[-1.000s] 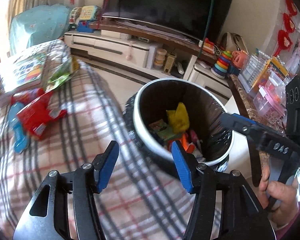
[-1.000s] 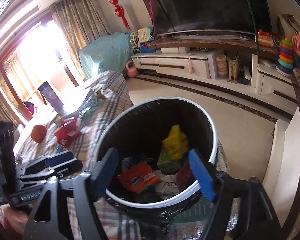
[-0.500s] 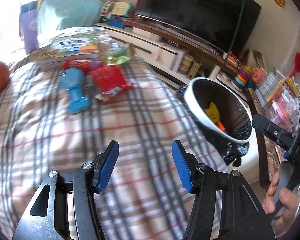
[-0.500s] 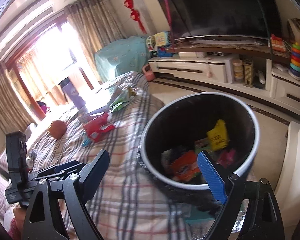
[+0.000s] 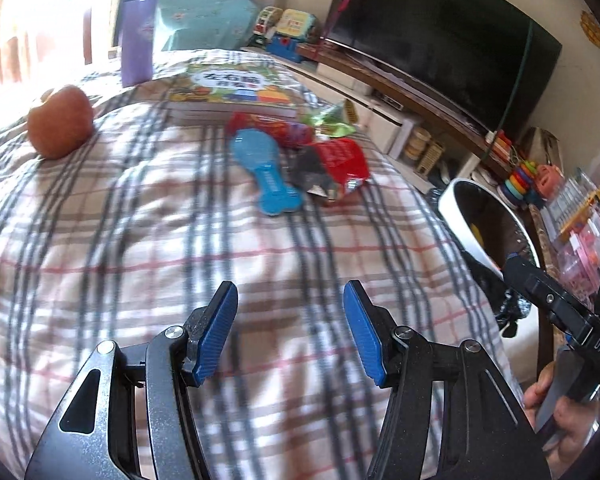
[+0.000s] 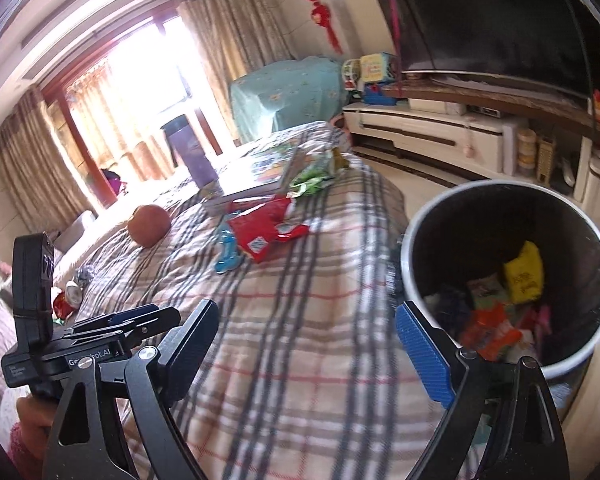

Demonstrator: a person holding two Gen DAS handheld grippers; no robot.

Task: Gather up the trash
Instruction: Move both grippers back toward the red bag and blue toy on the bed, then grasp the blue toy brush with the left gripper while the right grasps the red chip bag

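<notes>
We held the left gripper and right gripper spread wide and empty above the plaid blanket. The white-rimmed trash bin, holding wrappers, stood against the blanket's right edge. Farther up the blanket a red snack wrapper lay touching a blue plastic toy, an orange fruit well to their left, a picture book beyond
</notes>
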